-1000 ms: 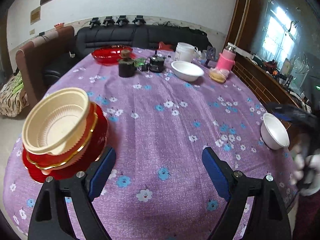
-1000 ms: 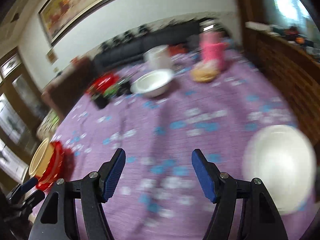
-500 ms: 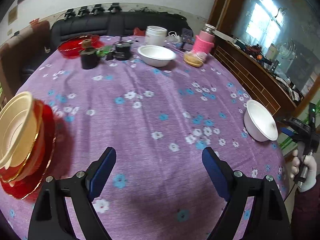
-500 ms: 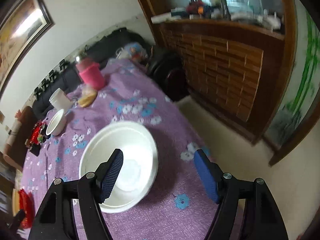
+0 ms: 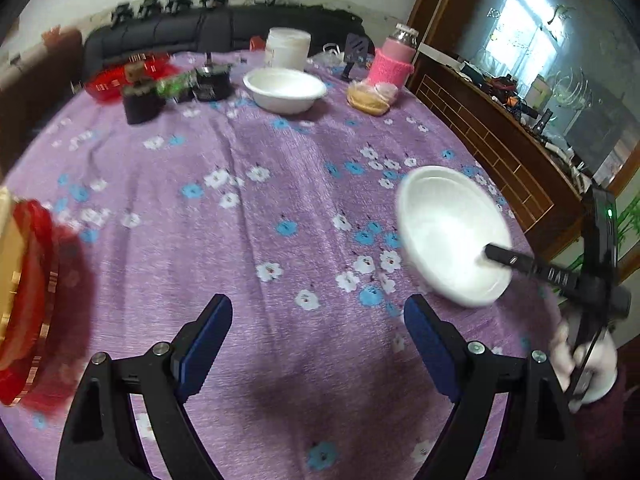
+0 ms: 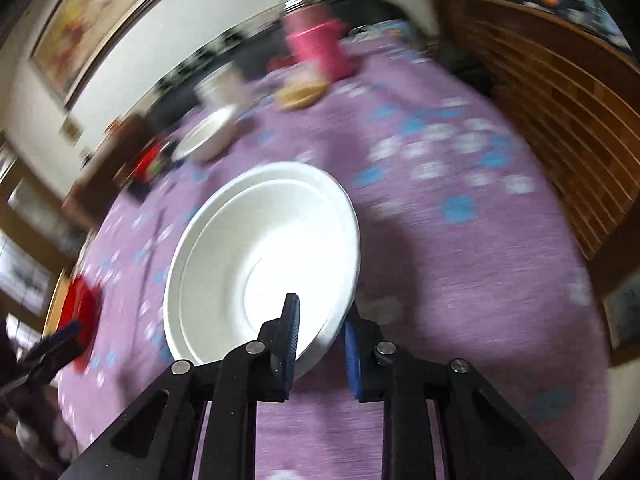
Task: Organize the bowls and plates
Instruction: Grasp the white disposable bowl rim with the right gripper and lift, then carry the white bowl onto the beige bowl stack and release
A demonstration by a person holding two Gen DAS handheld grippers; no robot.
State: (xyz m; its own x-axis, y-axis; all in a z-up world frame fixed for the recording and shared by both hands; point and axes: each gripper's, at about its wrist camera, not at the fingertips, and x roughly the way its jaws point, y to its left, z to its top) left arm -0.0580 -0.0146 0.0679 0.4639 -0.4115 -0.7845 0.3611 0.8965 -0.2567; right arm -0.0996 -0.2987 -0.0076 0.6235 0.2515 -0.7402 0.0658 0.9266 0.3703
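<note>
A white foam bowl (image 6: 260,256) hangs tilted off the purple flowered tablecloth (image 5: 280,184) near the table's right edge. My right gripper (image 6: 320,316) is closing on the bowl's near rim, one pad inside and one outside, pressing on it. The left wrist view shows that bowl (image 5: 448,236) with a black finger (image 5: 504,257) in it. My left gripper (image 5: 318,308) stands open over bare cloth, holding nothing. A stack of red and cream dishes (image 5: 20,280) sits at the left edge. A second white bowl (image 5: 284,88) rests at the far side.
Far across the table stand a white tub (image 5: 288,50), a pink-sleeved flask (image 5: 390,60), a bagged bun (image 5: 368,98), black pots (image 5: 138,100) and a red dish (image 5: 120,80). A wooden cabinet (image 5: 500,140) runs along the right. A gloved hand (image 5: 584,364) holds the right gripper.
My right gripper has come onto the white bowl and closed on its rim; the bowl now tilts up. The left gripper has swung right, so the dish stack has slid to the frame's left edge.
</note>
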